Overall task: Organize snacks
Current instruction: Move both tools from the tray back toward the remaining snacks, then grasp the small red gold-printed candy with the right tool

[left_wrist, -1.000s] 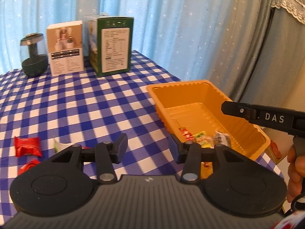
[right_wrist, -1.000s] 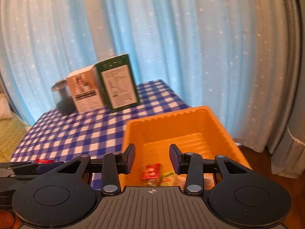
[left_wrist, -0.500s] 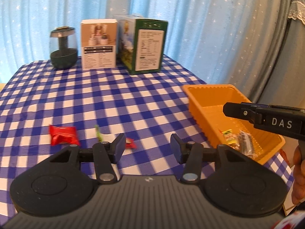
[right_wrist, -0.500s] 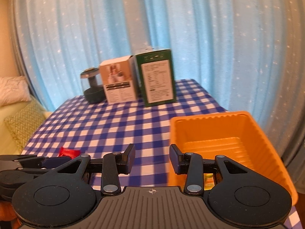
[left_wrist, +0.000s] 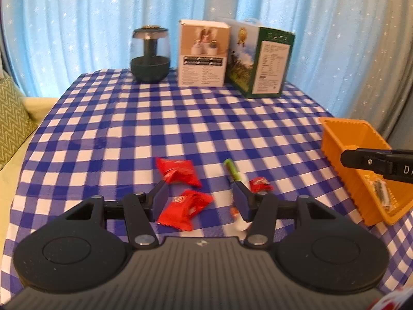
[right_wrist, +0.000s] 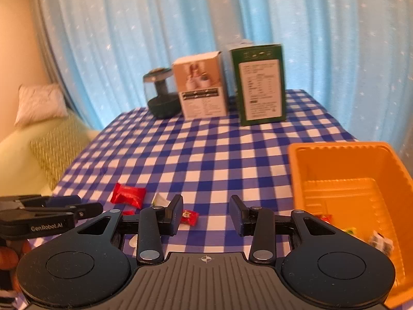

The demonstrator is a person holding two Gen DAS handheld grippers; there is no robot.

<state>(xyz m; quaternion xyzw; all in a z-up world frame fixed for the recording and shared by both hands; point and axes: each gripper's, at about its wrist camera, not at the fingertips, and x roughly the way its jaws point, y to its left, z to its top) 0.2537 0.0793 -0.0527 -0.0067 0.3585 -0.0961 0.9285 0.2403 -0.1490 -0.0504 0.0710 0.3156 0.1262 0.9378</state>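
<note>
Blue-checked tablecloth (left_wrist: 144,129), star-dotted curtain (left_wrist: 77,25), left claw (left_wrist: 200,201) just widened, right claw (right_wrist: 205,213) parted, both empty

Pale blue star-dotted curtains (left_wrist: 103,25) behind, a green zigzag-patterned cushion (left_wrist: 11,121) (left edge), warm daylight

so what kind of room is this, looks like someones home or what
Most likely a home living room, not a lab: a table under a blue checked cloth, floor-length starred blue curtains behind it, and a sofa with cushions beside it.
</note>
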